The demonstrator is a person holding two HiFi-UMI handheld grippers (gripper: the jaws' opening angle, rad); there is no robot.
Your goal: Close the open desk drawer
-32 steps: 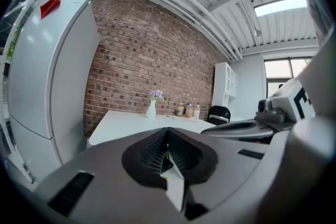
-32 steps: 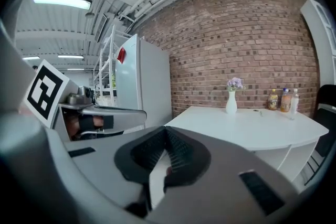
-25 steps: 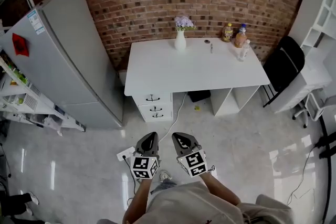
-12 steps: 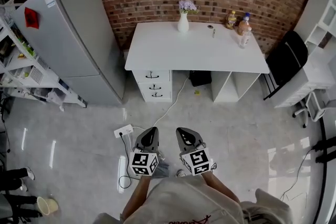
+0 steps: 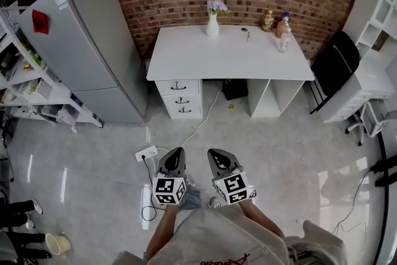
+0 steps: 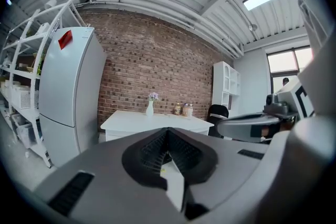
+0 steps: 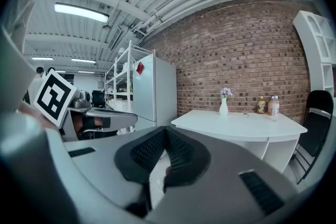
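The white desk (image 5: 229,59) stands against the brick wall, with a stack of three drawers (image 5: 180,98) under its left end. From this distance I cannot tell which drawer stands out. My left gripper (image 5: 175,151) and right gripper (image 5: 215,152) hover side by side over the floor, well short of the desk. Both are shut with nothing between the jaws. In the left gripper view the left gripper (image 6: 168,131) points at the desk (image 6: 152,120). The right gripper view shows the same for the right gripper (image 7: 166,131), with the desk (image 7: 236,123) beyond it.
A grey fridge (image 5: 80,53) stands left of the desk, with a shelf rack (image 5: 25,96) beyond it. A power strip (image 5: 146,152) and its cable lie on the floor by my left gripper. A vase (image 5: 212,25) and bottles (image 5: 282,28) stand on the desk; a black chair (image 5: 335,62) is at its right.
Both grippers and the person have drawn back from the desk; the power strip now lies ahead of the left gripper. The jaws stayed shut.
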